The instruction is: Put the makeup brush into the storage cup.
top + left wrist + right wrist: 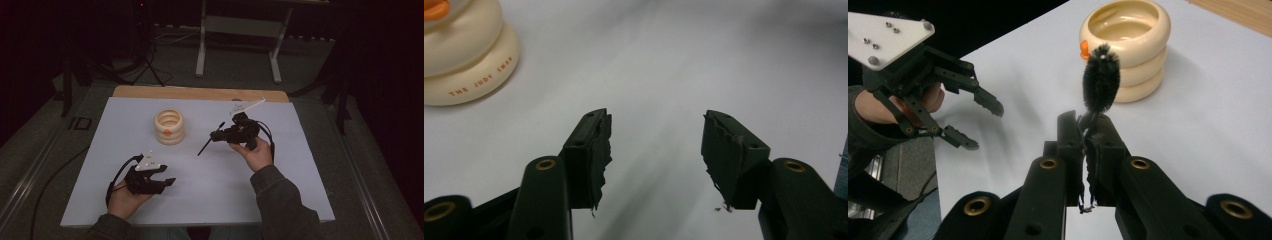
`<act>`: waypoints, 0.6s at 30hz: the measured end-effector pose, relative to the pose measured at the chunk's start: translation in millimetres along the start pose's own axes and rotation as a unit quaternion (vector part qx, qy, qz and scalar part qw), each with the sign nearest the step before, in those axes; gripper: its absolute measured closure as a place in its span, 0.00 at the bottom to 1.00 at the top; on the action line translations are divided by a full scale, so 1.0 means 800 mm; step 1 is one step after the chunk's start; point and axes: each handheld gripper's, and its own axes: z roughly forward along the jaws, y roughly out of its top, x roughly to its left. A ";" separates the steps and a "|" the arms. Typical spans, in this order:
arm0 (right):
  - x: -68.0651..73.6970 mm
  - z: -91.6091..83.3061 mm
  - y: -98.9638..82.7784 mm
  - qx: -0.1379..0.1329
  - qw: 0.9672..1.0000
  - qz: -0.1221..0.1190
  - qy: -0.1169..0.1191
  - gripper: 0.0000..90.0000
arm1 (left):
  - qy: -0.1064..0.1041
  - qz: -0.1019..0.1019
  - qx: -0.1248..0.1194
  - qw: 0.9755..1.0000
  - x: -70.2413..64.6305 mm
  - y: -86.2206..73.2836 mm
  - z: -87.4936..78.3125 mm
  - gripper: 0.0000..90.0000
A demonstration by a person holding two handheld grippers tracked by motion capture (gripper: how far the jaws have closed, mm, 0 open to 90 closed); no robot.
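A cream ribbed cup (169, 126) with an orange mark stands at the back middle of the white table top (300, 170). My right gripper (218, 135) hovers to the right of it, shut on a thin black brush (206, 145) that points down and left toward the table. In the right gripper view the jaws (1085, 122) pinch the wire stem and the fuzzy brush head (1101, 80) stands in front of the cup (1128, 55). My left gripper (167, 176) sits low at the front left, open with nothing between its fingers (654, 132). The cup (464, 55) lies to its far left.
A wooden strip (200, 93) edges the far side of the table. Beyond it on the dark floor stand a white frame's legs (240, 45) and a tripod (147, 55). The left gripper (980, 122) with its grey plate shows at the left of the right gripper view.
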 end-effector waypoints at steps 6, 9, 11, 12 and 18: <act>-0.003 0.002 0.013 -0.002 1.000 -0.002 0.000 0.95 | 0.005 -0.004 -0.002 1.000 0.004 -0.002 -0.002 0.48; -0.003 0.003 0.021 -0.004 1.000 -0.004 -0.001 0.95 | 0.005 -0.007 -0.003 1.000 0.005 -0.002 -0.003 0.46; -0.004 0.004 0.027 -0.005 1.000 -0.005 -0.002 0.95 | 0.006 -0.005 -0.003 1.000 0.006 -0.002 -0.004 0.46; -0.004 0.003 0.030 -0.004 1.000 -0.006 -0.003 0.95 | 0.006 -0.005 -0.003 1.000 0.006 -0.002 -0.004 0.45; -0.003 0.004 0.049 -0.006 1.000 -0.016 -0.008 0.95 | 0.007 -0.008 -0.007 1.000 0.006 -0.003 -0.004 0.45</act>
